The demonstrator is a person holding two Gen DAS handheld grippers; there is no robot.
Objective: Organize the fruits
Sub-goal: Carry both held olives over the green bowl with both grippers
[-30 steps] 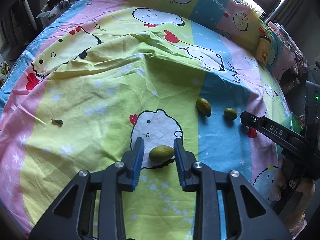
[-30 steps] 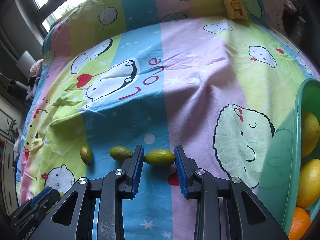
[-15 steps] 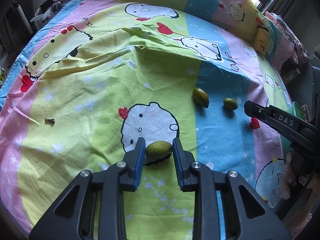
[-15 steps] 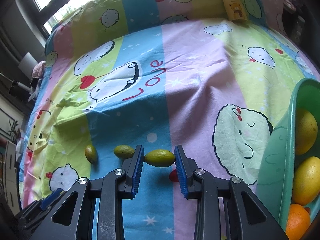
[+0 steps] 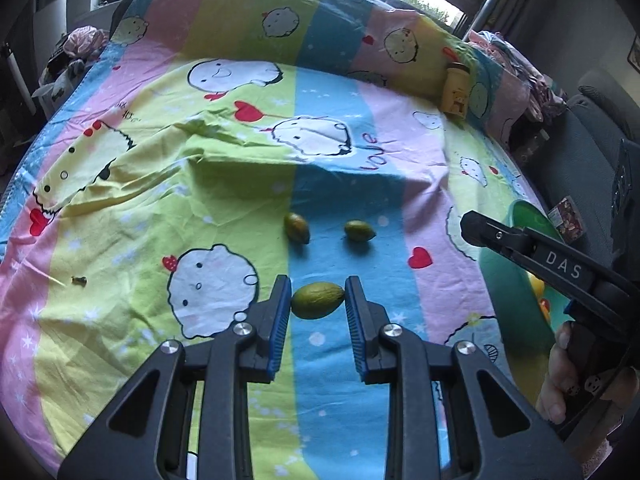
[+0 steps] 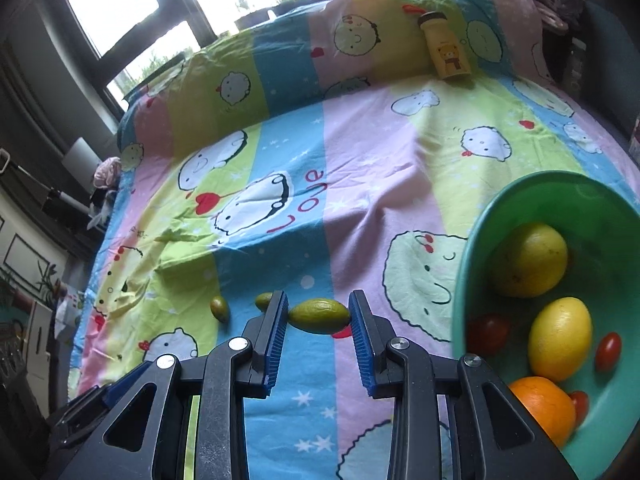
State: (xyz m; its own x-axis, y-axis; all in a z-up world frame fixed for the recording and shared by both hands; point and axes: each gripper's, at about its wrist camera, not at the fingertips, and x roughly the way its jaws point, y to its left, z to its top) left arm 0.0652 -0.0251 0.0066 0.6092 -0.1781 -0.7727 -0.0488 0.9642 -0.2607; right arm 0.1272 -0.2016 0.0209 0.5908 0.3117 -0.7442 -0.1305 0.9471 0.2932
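Lower centre of each view: left gripper (image 5: pixel 318 306) and right gripper (image 6: pixel 318 316) each pinch one small green fruit (image 5: pixel 317 300) (image 6: pixel 319 315) end-to-end, above the bedsheet (image 5: pixel 224 184); either may slip before reaching the green bowl (image 6: pixel 600 200) at right.

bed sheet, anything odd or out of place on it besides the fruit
A yellow bottle lies tipped against the pillow at the far end, not upright. A small dark scrap sits alone on the sheet's left side; too small to identify. The sheet is rumpled in a ridge across the middle.
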